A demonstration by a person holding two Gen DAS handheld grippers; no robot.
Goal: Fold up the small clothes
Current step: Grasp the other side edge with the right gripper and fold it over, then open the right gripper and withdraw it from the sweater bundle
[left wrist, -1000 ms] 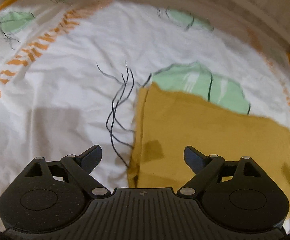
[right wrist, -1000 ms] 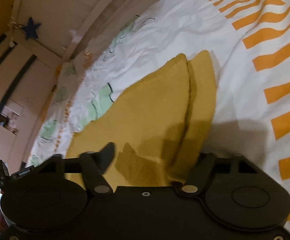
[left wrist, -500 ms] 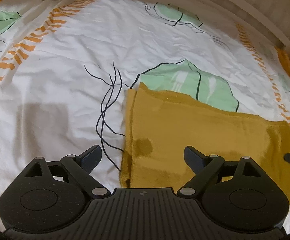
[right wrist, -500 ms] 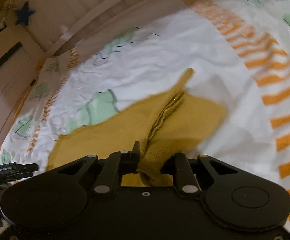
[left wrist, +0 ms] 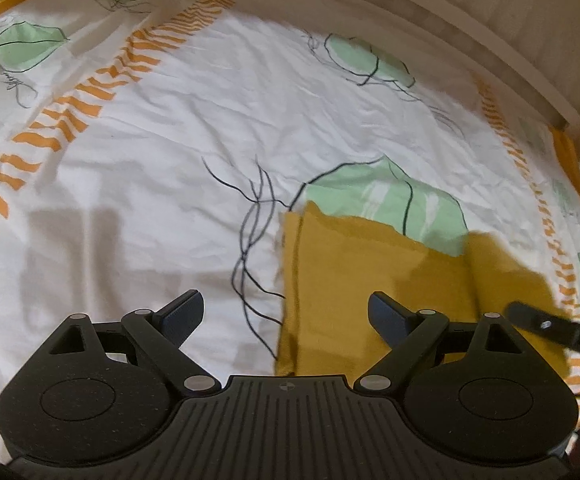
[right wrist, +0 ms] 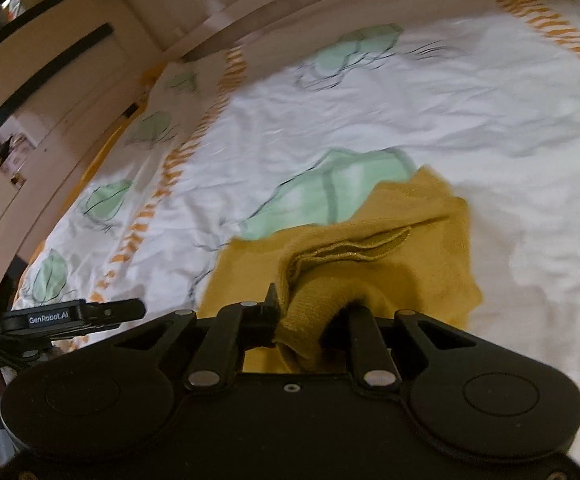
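A mustard-yellow knit garment (left wrist: 369,280) lies on the bed. In the left wrist view its near left edge sits between the fingers of my left gripper (left wrist: 286,312), which is open and empty just above it. My right gripper (right wrist: 309,312) is shut on the garment's right end (right wrist: 321,300) and holds that end lifted and folded over the rest of the cloth (right wrist: 409,248). The right gripper's tip also shows at the right edge of the left wrist view (left wrist: 545,324).
The bed cover (left wrist: 210,140) is white with green leaves, black lines and orange stripe bands. A wooden bed frame (left wrist: 449,32) runs along the far side. The left gripper's body shows at the left of the right wrist view (right wrist: 70,316).
My right gripper closed on the garment's right end, lifted it and carried it leftward over the rest of the cloth. My left gripper stayed open and drifted slightly.
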